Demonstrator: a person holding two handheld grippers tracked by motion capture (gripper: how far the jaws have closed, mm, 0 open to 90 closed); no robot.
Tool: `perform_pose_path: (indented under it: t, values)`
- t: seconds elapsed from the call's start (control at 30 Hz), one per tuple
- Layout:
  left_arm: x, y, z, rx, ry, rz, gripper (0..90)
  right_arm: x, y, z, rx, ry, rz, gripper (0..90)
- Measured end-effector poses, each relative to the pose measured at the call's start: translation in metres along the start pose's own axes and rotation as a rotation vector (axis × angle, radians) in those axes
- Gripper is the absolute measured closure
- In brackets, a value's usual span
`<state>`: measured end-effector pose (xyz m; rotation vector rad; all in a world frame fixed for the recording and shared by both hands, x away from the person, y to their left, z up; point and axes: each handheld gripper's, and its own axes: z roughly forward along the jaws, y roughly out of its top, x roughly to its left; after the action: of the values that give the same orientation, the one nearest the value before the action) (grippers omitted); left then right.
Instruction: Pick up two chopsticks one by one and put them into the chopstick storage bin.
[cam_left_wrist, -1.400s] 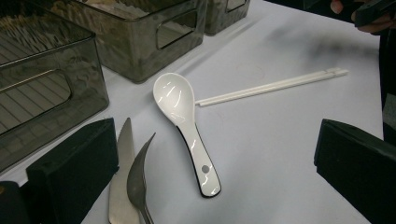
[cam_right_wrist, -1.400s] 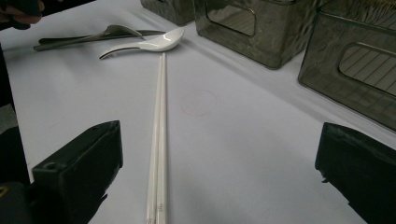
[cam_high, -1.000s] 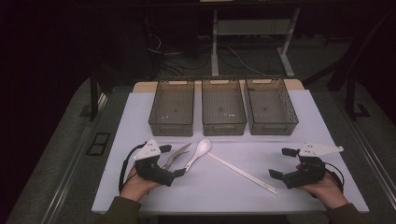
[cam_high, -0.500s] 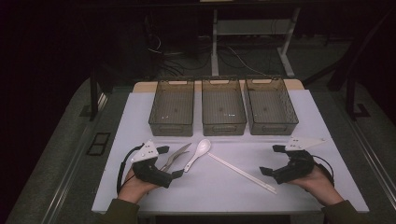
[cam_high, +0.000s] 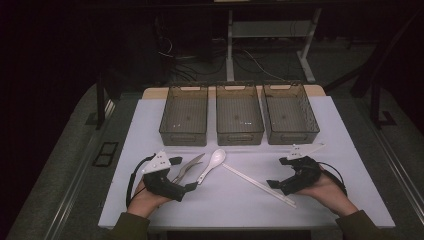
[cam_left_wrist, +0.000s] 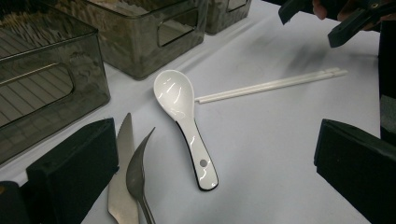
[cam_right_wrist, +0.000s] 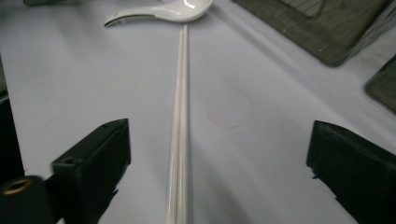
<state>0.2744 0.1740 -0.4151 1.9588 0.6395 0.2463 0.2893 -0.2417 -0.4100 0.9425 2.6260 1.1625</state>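
Chopsticks (cam_right_wrist: 180, 116) lie between spread jaws of right gripper (cam_high: 282, 173), lined up for pinch, jaws just narrowing, nothing grasped; left gripper (cam_high: 184, 174) released beside spoon (cam_left_wrist: 184, 121).

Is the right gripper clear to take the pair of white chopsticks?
Probably yes: the right gripper has open jaws straddling the white chopsticks, with only bare white table around them.

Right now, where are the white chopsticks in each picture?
High view: the chopsticks lie slantwise at lower middle, left of the right gripper.
Left gripper view: upper right.
Right gripper view: straight up the middle, between the open jaws.
Shared landmark: the white spoon by their far tips.
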Motion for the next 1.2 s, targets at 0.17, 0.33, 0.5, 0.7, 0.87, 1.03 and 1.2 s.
perform_pose_path:
  t: [0.17, 0.33, 0.5, 0.7, 0.87, 1.03, 1.2]
  values:
    - [0.000, 0.000, 0.000, -0.004, 0.001, -0.005, 0.0, 0.004, 0.006, 0.009, 0.063, 0.016, -0.018, 22.7]
    - [0.000, 0.000, 0.000, 0.001, -0.001, -0.002, 0.0, 0.007, 0.013, 0.016, 0.102, 0.020, -0.044, 32.7]
    - [-0.001, 0.000, 0.001, 0.005, -0.005, -0.001, 0.0, 0.008, 0.015, 0.018, 0.124, 0.016, -0.046, 44.6]
    - [0.000, 0.000, 0.001, 0.007, -0.007, 0.001, 0.0, 0.009, 0.012, 0.019, 0.175, 0.030, -0.052, 63.5]
    - [-0.001, -0.001, 0.002, 0.011, -0.006, 0.003, 0.0, 0.011, 0.009, 0.021, 0.207, 0.032, -0.068, 71.9]
    - [-0.001, 0.000, 0.002, 0.019, -0.008, 0.012, 0.0, 0.011, 0.005, 0.024, 0.222, 0.040, -0.065, 75.9]
    - [-0.001, 0.000, 0.003, 0.020, -0.010, 0.013, 0.0, 0.011, 0.004, 0.025, 0.233, 0.051, -0.064, 78.0]
